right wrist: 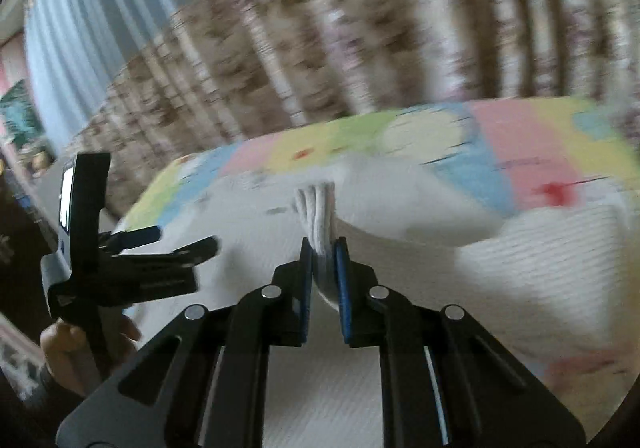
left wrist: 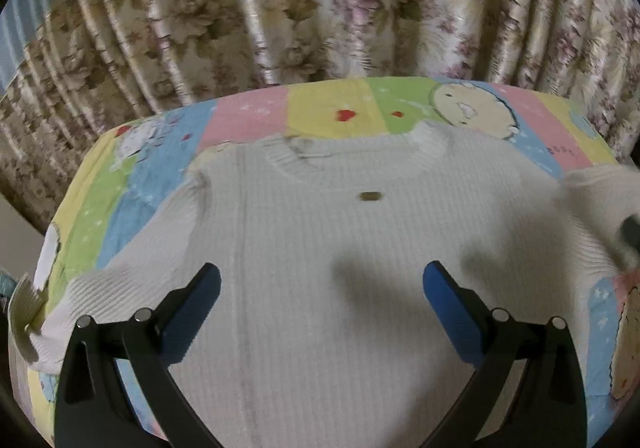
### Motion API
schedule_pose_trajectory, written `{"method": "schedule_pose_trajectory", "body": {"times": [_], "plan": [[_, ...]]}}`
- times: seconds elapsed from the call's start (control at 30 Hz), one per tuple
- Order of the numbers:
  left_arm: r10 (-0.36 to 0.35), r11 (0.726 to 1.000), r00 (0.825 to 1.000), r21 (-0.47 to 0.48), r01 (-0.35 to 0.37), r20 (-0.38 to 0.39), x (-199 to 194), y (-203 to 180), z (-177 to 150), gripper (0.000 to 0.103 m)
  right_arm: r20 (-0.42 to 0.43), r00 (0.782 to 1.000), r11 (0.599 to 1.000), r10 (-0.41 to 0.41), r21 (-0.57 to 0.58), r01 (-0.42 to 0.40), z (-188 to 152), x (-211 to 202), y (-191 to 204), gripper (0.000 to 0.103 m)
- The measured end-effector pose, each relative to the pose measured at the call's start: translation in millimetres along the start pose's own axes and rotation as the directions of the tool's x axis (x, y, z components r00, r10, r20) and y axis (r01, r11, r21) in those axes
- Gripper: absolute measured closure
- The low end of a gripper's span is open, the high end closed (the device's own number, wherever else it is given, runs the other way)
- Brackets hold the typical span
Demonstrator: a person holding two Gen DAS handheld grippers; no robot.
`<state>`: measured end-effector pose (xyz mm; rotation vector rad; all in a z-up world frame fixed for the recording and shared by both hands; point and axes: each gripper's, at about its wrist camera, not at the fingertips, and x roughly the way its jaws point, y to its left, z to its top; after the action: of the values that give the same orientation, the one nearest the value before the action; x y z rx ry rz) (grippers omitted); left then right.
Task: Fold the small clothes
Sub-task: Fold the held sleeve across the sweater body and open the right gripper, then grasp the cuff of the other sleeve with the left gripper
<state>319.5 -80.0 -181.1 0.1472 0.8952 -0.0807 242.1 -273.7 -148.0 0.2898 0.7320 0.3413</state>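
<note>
A white ribbed sweater (left wrist: 320, 248) lies face up on a pastel cartoon-print cover (left wrist: 248, 116), neck toward the curtain, with a small brown tag below the collar. My left gripper (left wrist: 322, 280) hovers open over the sweater's chest, nothing between its blue pads. In the right wrist view, my right gripper (right wrist: 324, 252) is shut on the bunched cuff of the sweater's sleeve (right wrist: 318, 208), which is lifted off the body. That raised sleeve (left wrist: 596, 188) shows at the right edge of the left wrist view. The other sleeve trails off the cover's left edge.
A floral curtain (left wrist: 320, 8) hangs close behind the covered surface. In the right wrist view the left gripper (right wrist: 160, 244), held by a hand (right wrist: 64, 344), sits at the left over the sweater. The right wrist view is motion-blurred.
</note>
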Motion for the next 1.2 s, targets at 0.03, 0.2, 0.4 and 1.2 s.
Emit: {"method": "schedule_pose_trajectory", "body": {"times": [0.03,0.2,0.4,1.2], "plan": [[0.010,1.000,1.000,-0.013,-0.010,-0.001,-1,9,-1,0.002,-0.020,0.999,1.000,0.029,-0.006,-0.029,-1,11,12,0.091],[0.079,0.992,0.997,-0.099,-0.081,-0.027,-2,66,-15,0.002,-0.116,0.988,0.993,0.100,-0.055,-0.107,-11,63,61,0.091],[0.081,0.980,0.995,-0.180,-0.089,-0.051,1,111,-29,0.002,-0.166,0.980,0.989,0.111,-0.079,-0.125,-24,86,84,0.091],[-0.100,0.995,0.994,0.017,0.101,-0.051,3,4,-29,0.002,-0.076,0.960,0.962,-0.268,-0.077,0.262,-49,-13,-8,0.043]]}}
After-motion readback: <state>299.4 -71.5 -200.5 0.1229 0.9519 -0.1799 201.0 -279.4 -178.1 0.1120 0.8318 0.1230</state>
